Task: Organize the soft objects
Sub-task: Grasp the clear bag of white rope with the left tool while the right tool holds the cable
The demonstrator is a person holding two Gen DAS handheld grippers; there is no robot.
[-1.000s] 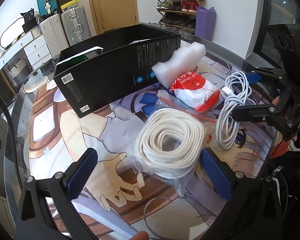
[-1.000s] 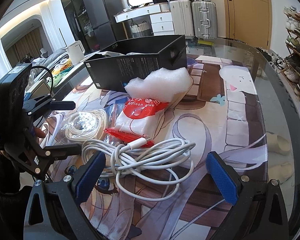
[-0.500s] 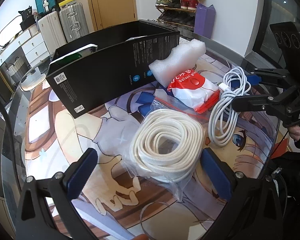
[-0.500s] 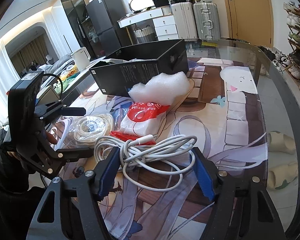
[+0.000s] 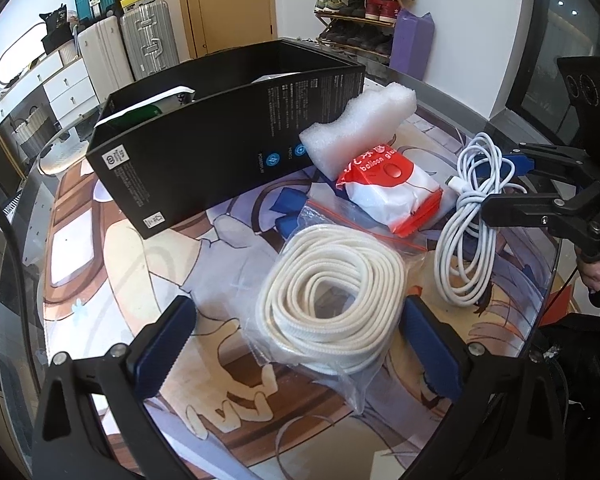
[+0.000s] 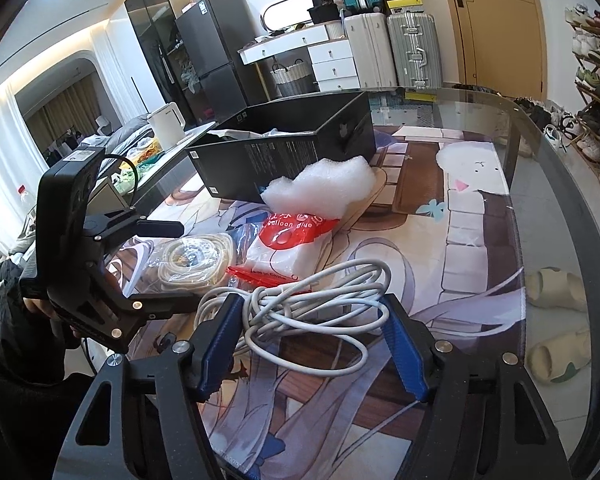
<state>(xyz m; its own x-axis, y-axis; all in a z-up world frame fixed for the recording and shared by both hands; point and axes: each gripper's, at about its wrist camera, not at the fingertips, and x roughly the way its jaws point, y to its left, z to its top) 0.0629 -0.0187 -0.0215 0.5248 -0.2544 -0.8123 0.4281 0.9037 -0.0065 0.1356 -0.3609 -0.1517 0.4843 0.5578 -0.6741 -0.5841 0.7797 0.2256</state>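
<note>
A coiled white rope in a clear zip bag (image 5: 332, 296) lies between the fingers of my open left gripper (image 5: 296, 344). A white cable bundle (image 6: 308, 308) lies between the fingers of my right gripper (image 6: 312, 344), which are partly closed around it; whether the pads touch it I cannot tell. It also shows in the left wrist view (image 5: 468, 216). A red and white balloon glue packet (image 5: 392, 188) and a white foam piece (image 5: 360, 128) lie beside an open black box (image 5: 220, 136).
The items lie on a printed mat (image 6: 440, 264) on a round glass table (image 6: 540, 184). The black box (image 6: 292, 156) stands at the back and holds some papers. Slippers (image 6: 556, 284) show through the glass at the right.
My right gripper's fingers have narrowed around the white cable bundle. My left gripper has edged forward around the bagged rope and stays open.
</note>
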